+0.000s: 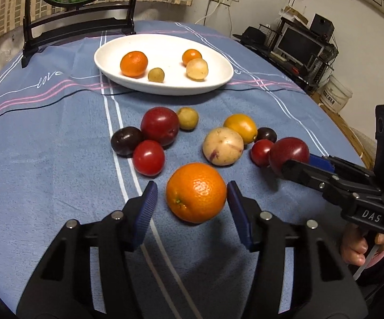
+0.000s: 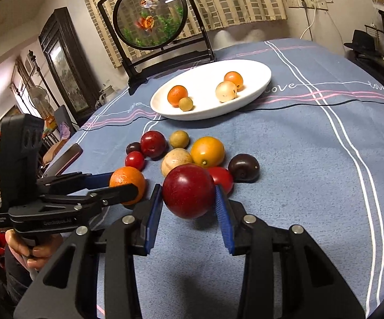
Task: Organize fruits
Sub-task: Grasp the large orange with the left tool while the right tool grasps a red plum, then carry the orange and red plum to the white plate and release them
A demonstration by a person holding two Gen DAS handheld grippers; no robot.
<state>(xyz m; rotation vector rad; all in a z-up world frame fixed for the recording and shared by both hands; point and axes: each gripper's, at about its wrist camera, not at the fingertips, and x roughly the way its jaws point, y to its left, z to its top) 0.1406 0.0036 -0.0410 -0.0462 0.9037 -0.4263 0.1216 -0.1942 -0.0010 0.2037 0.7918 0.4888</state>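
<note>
We have the left gripper (image 1: 192,199) spread around the orange (image 1: 196,192) at lower centre of the left view, its blue pads just beside the peel with a sliver of cloth showing on each side, so it stands open and not yet pinching. The right gripper (image 2: 189,194) brackets the plum (image 2: 188,190) in the middle of the right view, pads at its flanks; we cannot tell whether they press. Both fruits seem to sit on the tablecloth (image 1: 45,159), below the plate (image 1: 218,85) in the upper centre.

We judge the orange firm, fairly heavy, with a dimpled peel that grips well; we take it across its widest girth. The plum looks glossy and slick, likely softer, so a gentle squeeze at its middle suits it.

Readable writing: "love" stitched on the cloth, "DAS" on the right tool in the left view, "GenRobot.AI" on the left tool in the right view.
</note>
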